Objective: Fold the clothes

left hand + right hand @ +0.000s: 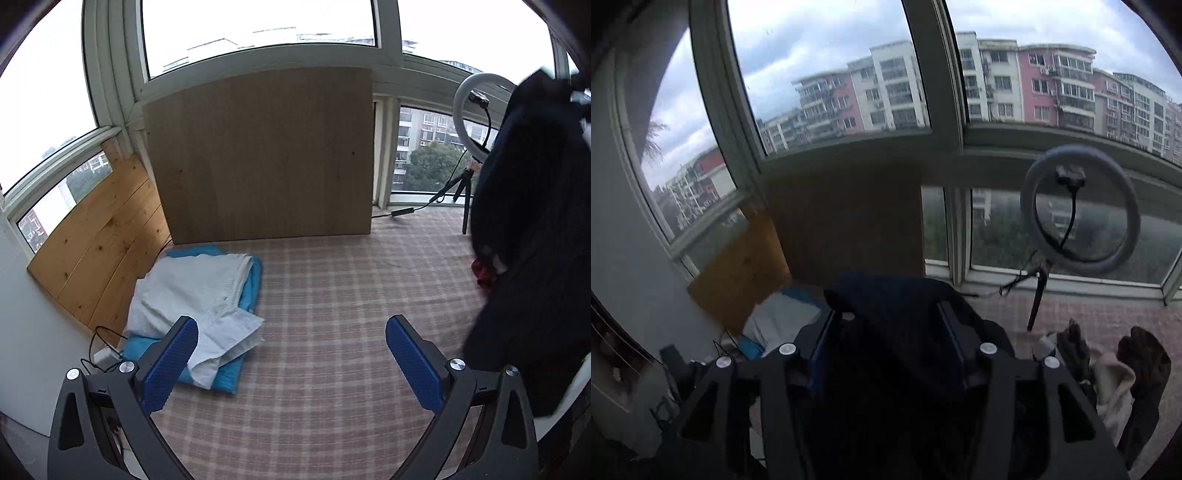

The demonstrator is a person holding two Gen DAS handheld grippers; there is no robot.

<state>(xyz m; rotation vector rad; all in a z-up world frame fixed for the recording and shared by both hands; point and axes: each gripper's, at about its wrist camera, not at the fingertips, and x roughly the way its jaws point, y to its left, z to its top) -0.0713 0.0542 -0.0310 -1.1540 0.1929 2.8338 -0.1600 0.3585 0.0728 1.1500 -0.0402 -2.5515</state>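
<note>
A dark navy garment [528, 221] hangs blurred in the air at the right edge of the left wrist view. In the right wrist view that garment [886, 369] lies bunched over and between the fingers of my right gripper [886, 310], whose jaws stand apart with the blue pad edges showing. My left gripper [291, 325] is open and holds nothing, low over the pink checked cloth [332, 295]. To its left a folded white garment [199, 291] rests on a folded blue one [218, 373].
A tall brown board [258, 155] leans against the windows at the back, and a pine panel [99, 247] lines the left wall. A ring light [1082, 210] on a tripod stands back right. Loose clothes [1115, 376] are piled at the right. A charger with cable [105, 356] lies by the stack.
</note>
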